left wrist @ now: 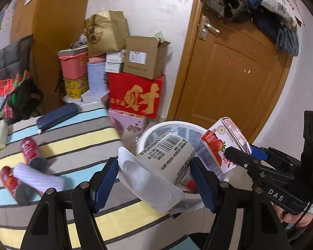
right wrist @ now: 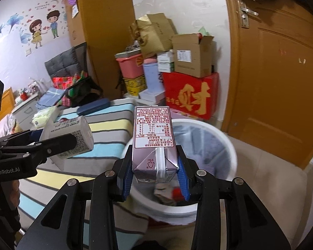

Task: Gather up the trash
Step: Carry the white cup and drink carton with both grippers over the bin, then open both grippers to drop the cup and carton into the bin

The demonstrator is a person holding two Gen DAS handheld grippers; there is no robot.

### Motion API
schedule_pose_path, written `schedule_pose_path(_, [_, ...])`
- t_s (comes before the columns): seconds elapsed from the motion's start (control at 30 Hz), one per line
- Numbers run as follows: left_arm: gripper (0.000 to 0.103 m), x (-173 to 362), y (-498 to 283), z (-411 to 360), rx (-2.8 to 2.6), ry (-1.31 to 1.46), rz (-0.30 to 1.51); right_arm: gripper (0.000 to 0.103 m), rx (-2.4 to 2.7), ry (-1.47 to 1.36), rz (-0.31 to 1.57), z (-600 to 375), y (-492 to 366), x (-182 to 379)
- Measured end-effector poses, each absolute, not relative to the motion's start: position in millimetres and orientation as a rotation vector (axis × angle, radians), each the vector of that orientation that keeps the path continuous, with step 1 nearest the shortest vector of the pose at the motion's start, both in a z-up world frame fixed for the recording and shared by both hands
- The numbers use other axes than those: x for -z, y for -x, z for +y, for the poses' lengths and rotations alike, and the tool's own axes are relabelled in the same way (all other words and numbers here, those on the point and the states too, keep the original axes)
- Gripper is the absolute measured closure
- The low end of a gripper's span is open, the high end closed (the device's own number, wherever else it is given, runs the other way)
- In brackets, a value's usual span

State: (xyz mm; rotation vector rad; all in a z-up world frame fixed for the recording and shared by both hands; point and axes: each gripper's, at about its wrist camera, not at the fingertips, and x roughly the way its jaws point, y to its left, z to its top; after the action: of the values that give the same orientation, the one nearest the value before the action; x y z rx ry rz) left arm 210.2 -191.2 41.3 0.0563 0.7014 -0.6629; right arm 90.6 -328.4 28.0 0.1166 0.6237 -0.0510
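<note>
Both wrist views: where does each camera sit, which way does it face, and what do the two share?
Left wrist: sits on the left tongs, facing forward and down across the striped bedspread; they grip a grey labelled cup; the right tongs show at right.
Right wrist: sits on the right tongs, facing down over the white round waste bin; they grip a pink strawberry milk carton; the left tongs show at left.
Shared: bin, bedspread, red cardboard box, wooden door.
</note>
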Motion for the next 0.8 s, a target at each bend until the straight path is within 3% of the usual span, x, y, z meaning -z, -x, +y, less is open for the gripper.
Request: schedule_pose_path(0.8, [0.031,13.5,-253.1,-279.7,0.712,-0.128,0.837,0.064,0.131,-0.136,0.825,-384.7,-126.7,21.3])
